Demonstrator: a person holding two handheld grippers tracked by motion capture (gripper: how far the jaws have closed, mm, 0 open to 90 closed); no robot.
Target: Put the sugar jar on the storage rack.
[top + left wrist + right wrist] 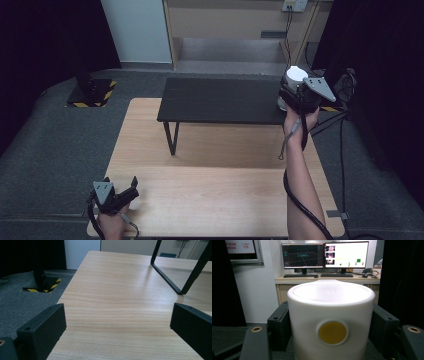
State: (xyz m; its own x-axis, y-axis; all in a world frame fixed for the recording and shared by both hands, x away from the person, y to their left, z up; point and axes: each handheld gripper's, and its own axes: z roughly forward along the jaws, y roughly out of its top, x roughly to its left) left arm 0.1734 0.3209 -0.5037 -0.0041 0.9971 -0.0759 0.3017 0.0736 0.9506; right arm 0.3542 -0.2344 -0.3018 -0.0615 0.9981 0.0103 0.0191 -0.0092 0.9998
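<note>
White plastic, the canister (331,322) sits clamped between the jaws of the right tongs (295,85), held upright over the far right end of the black shelf (220,100), probably for setting down there. Left tongs (131,189) rest wide and empty on the worktop (210,190), out of the way.

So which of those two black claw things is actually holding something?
The right gripper, far right over the low black shelf: its jaws clamp a white round container with a yellow disc. The left gripper stands open above the light wooden table.
</note>
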